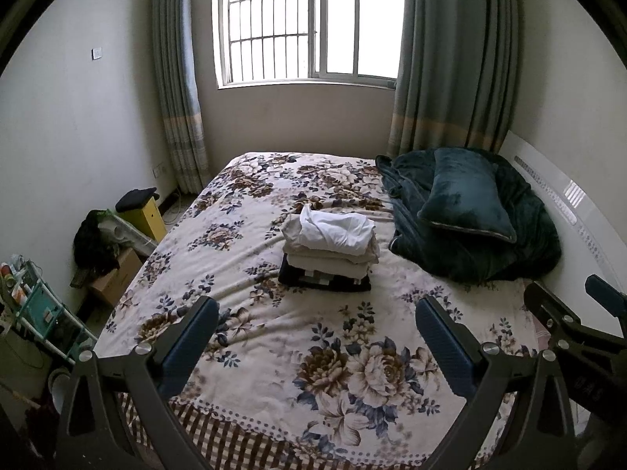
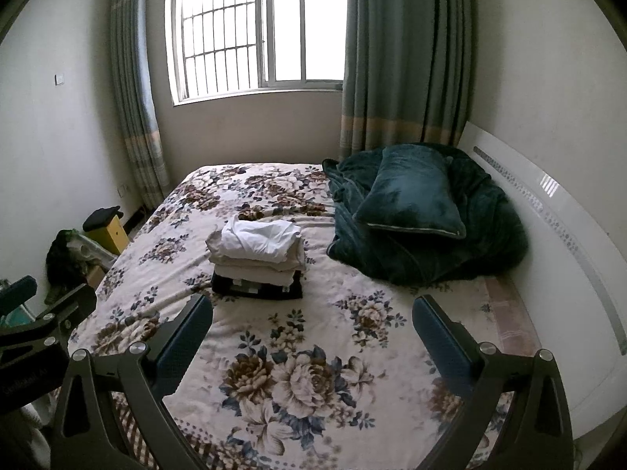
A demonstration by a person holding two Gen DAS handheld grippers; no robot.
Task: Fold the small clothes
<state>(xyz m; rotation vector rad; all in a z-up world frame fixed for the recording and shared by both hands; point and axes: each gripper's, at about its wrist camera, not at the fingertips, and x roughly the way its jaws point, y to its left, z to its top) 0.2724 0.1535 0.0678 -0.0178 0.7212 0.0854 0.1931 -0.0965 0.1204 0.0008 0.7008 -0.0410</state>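
A stack of folded clothes (image 1: 328, 252) is seen on the bed, at about 12 o'clock from both grippers and well apart from them. The stack is made up of a loosely rolled white garment (image 1: 337, 229) on top, soft cream layers beneath, and a flat black piece with pale stripes at the bottom. The floral bedspread (image 1: 274, 344) under it is lightly creased, printed with brown and blue roses, and a checked border is shown at its near edge. Open bedspread lies all round the stack, widest toward 6 o'clock. At 2 o'clock a plush dark-green blanket (image 1: 490, 250) is heaped near the stack, with a matching piped pillow (image 1: 466, 196) laid on it. Beyond, at 3 o'clock, a smooth white headboard (image 1: 556, 192) bounds the bed. The left gripper (image 1: 317, 337) and the right gripper (image 2: 311, 333) are both held above the bedspread with jaws wide apart and nothing between the ribbed blue pads. Lettering on the grippers is too blurred to be read.
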